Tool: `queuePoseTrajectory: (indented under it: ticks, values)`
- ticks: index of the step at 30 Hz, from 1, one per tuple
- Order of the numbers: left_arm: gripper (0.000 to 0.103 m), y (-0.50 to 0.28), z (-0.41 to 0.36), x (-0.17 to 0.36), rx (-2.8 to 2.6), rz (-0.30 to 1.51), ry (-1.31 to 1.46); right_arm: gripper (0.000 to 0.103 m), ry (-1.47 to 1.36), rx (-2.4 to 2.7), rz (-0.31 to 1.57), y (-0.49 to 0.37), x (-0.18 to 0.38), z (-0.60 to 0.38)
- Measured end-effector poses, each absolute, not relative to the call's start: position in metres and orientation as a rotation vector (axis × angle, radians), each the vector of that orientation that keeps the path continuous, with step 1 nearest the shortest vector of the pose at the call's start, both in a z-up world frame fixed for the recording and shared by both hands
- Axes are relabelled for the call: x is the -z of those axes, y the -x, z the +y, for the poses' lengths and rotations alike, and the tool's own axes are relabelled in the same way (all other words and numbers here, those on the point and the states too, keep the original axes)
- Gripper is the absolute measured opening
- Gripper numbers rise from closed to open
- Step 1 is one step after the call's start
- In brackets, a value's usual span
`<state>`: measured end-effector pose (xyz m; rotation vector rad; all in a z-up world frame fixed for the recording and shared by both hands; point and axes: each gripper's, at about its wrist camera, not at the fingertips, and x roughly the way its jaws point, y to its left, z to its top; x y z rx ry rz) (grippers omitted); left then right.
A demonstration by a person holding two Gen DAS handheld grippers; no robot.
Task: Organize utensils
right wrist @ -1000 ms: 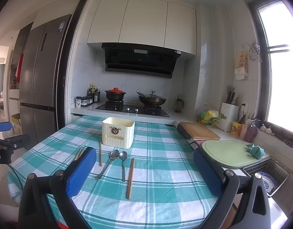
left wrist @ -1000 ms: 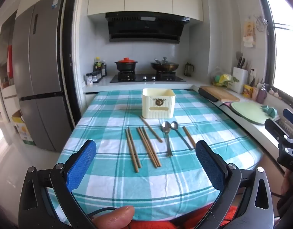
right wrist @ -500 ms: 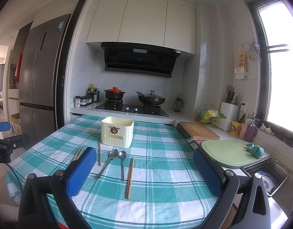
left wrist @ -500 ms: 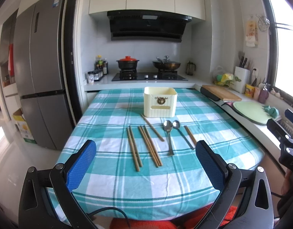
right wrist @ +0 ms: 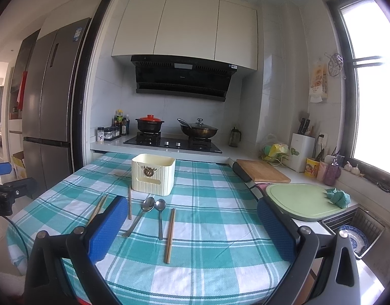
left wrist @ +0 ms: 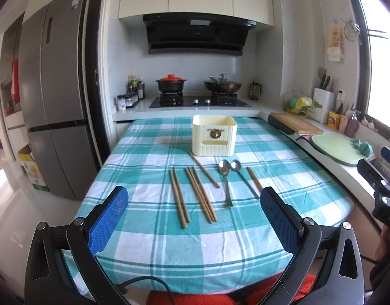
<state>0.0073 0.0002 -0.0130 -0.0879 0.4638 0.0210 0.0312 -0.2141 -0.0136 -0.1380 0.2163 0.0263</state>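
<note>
**Blue pads wide, nothing picked up yet**

Blue rubber pads frame both views. The left gripper (left wrist: 193, 218) hangs off the near edge of the table, jaws well apart and empty. The right gripper (right wrist: 192, 226) sits further to the right side, jaws likewise spread, nothing between them.

Under them, the teal checked tablecloth (left wrist: 154, 244), soft cotton by the look, a few wrinkles near the front edge. It may drag or bunch if a finger scrapes it.

On the cloth, mid-table, the utensils lie loose and flat. Left pair of chopsticks (left wrist: 179, 198), side by side, touching. Next to it a second pair (left wrist: 201, 194), also close together. A single chopstick (left wrist: 203, 169) runs diagonally toward the holder. Then two metal spoons (left wrist: 226, 181), bowls almost touching, handles toward the near edge. A last short-looking chopstick pair (left wrist: 254, 181) lies just right of the spoons.

Handling, as I judge it: chopsticks are light, stiff, thin wood; they would roll or pivot if pinched at a tip, so take them near mid-length, both sticks at once. Spoons are smooth steel, likely slippery; grip the flat handle, not the bowl.

Behind the utensils, the cream ribbed holder (left wrist: 214, 136) stands upright, open top, apparently empty, its base just beyond the diagonal chopstick's far end. Light plastic; it could slide if knocked.

Beyond the table, the stove (left wrist: 200, 101) with a red-lidded pot (left wrist: 170, 84).
</note>
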Motion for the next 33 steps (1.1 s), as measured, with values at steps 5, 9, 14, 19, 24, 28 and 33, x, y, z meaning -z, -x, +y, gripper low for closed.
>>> queuePoseTrajectory:
  ticks: [5, 9, 14, 19, 24, 28, 33]
  values:
    - [0.103, -0.008, 0.001, 0.01, -0.025, 0.426, 0.099, 0.103, 0.14, -0.027, 0.214, -0.032, 0.014, -0.214]
    - [0.103, -0.009, 0.003, 0.011, -0.028, 0.401, 0.096, 0.103, 0.14, -0.026, 0.216, -0.031, 0.015, -0.213]
    - [0.103, -0.012, 0.005, 0.01, -0.032, 0.393, 0.091, 0.103, 0.142, -0.026, 0.216, -0.031, 0.015, -0.213]
    - [0.103, -0.015, 0.006, 0.013, -0.039, 0.425, 0.074, 0.103, 0.143, -0.025, 0.225, -0.033, 0.015, -0.213]
    - [0.103, -0.02, 0.009, 0.015, -0.046, 0.445, 0.075, 0.103, 0.148, -0.026, 0.236, -0.038, 0.016, -0.214]
    - [0.103, -0.026, 0.012, 0.018, -0.058, 0.461, 0.073, 0.103, 0.149, -0.027, 0.249, -0.043, 0.018, -0.215]
    - [0.103, -0.045, 0.02, 0.029, -0.101, 0.463, 0.041, 0.103, 0.151, -0.029, 0.283, -0.059, 0.023, -0.215]
